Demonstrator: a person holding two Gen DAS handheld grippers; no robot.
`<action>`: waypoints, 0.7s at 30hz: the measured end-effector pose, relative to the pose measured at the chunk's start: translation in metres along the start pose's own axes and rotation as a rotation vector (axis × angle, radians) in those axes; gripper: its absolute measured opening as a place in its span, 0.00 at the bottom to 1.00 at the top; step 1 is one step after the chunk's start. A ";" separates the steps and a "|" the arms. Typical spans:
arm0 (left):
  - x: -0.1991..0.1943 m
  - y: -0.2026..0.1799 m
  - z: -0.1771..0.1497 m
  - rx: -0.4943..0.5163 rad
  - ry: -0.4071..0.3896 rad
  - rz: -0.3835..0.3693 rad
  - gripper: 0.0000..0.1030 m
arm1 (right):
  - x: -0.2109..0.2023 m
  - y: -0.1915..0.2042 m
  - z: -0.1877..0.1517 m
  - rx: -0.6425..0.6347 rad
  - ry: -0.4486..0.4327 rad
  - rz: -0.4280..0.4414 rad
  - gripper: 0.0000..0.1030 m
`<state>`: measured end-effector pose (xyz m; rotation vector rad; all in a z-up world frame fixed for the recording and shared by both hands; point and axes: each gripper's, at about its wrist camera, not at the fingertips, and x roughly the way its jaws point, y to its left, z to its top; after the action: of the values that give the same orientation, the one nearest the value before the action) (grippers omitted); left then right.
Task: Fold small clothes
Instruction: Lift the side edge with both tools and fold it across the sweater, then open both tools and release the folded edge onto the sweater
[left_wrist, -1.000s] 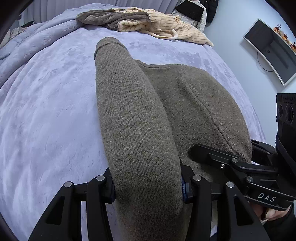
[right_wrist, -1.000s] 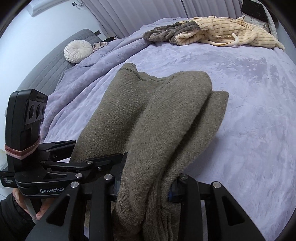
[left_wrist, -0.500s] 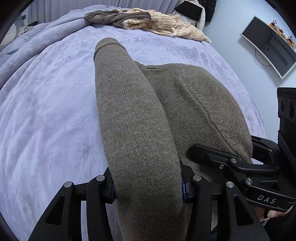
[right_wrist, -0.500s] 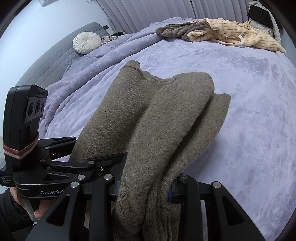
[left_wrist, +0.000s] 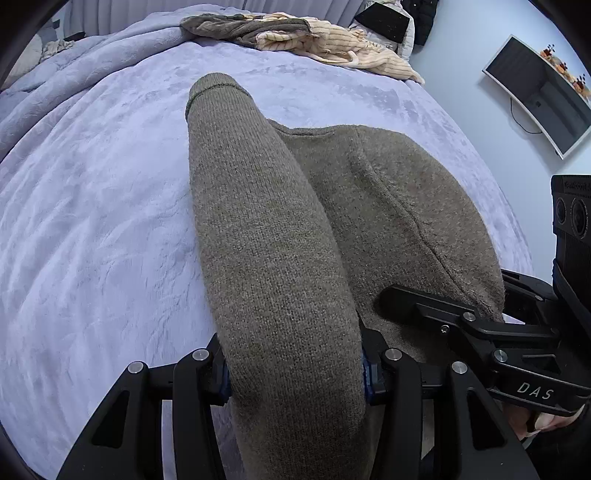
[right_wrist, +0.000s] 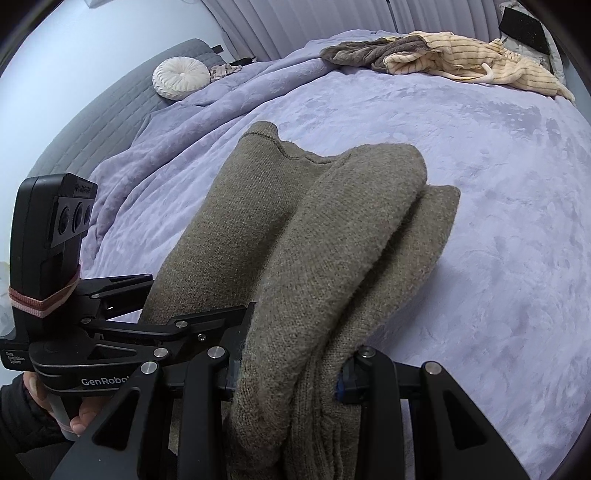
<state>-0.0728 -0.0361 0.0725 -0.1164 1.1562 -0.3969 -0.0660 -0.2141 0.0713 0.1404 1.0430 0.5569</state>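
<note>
An olive-brown knit sweater (left_wrist: 280, 229) lies partly folded on the lavender bed cover (left_wrist: 92, 221). My left gripper (left_wrist: 295, 373) is shut on its left folded edge, which rises as a thick roll between the fingers. My right gripper (right_wrist: 288, 373) is shut on the bunched right edge of the same sweater (right_wrist: 332, 236). The right gripper also shows at the right of the left wrist view (left_wrist: 480, 325), and the left gripper shows at the left of the right wrist view (right_wrist: 122, 332). Both hold the near side; the far side rests on the bed.
A pile of grey and cream striped clothes (right_wrist: 443, 59) lies at the far side of the bed. A round white cushion (right_wrist: 181, 77) sits on a grey sofa at far left. A wall monitor (left_wrist: 543, 92) hangs to the right.
Both grippers keep their hold on the sweater. The views have shifted slightly, with the far clothes pile sliding right in both views; the sweater's shape is almost unchanged.
</note>
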 end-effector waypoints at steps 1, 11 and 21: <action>0.001 0.001 -0.001 -0.003 0.002 0.000 0.49 | 0.001 0.000 0.000 0.002 0.002 0.002 0.34; 0.019 0.012 -0.012 -0.030 0.034 0.024 0.65 | 0.021 -0.021 -0.008 0.049 0.038 0.022 0.35; -0.026 0.035 -0.020 -0.085 -0.072 0.116 0.90 | -0.022 -0.050 -0.022 0.134 -0.079 0.001 0.61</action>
<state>-0.0912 0.0082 0.0767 -0.1363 1.1037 -0.2395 -0.0747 -0.2714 0.0587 0.2789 1.0029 0.4790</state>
